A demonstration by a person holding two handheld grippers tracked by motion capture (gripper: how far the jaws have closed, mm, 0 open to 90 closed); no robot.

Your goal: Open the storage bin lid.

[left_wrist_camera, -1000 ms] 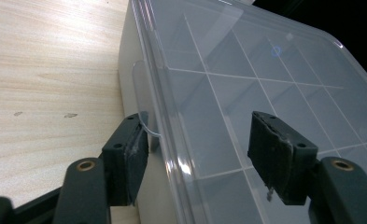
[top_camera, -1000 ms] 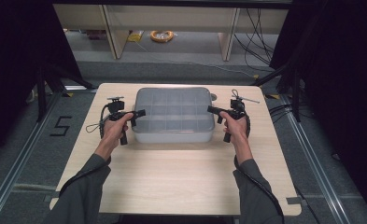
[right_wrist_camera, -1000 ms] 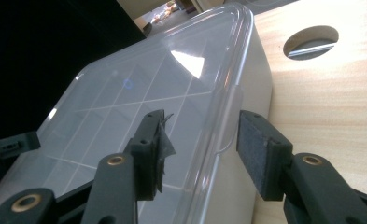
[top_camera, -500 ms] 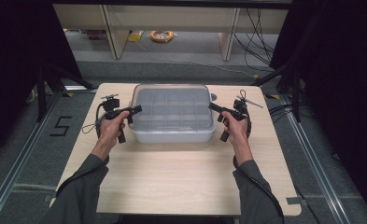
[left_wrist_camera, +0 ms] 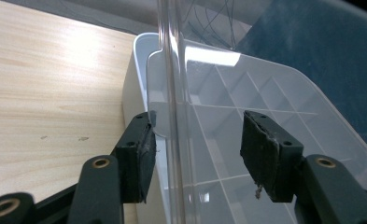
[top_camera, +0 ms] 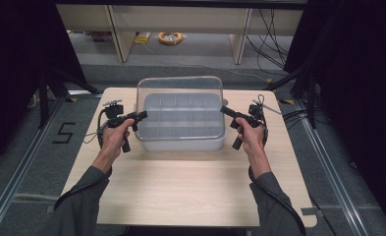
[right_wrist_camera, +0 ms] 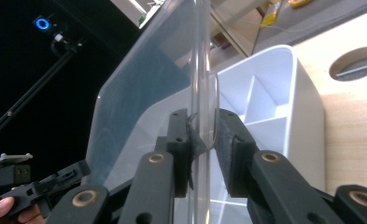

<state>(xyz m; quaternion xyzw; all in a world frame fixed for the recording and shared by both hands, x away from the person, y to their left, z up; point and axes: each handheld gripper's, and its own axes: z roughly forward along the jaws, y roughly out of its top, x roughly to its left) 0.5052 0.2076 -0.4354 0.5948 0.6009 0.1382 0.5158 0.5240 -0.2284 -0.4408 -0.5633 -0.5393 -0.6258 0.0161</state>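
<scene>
Clear, thin plastic lid (top_camera: 179,91), light but slick and bendy, stands tilted above the white compartmented box (top_camera: 180,142), its side tabs pinched between the closing left gripper (top_camera: 140,115) and right gripper (top_camera: 225,110).

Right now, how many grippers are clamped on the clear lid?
2. The left gripper sits at the lid's left edge, with the edge between its pads but a gap at one pad. The right gripper pinches the right edge tab.
</scene>
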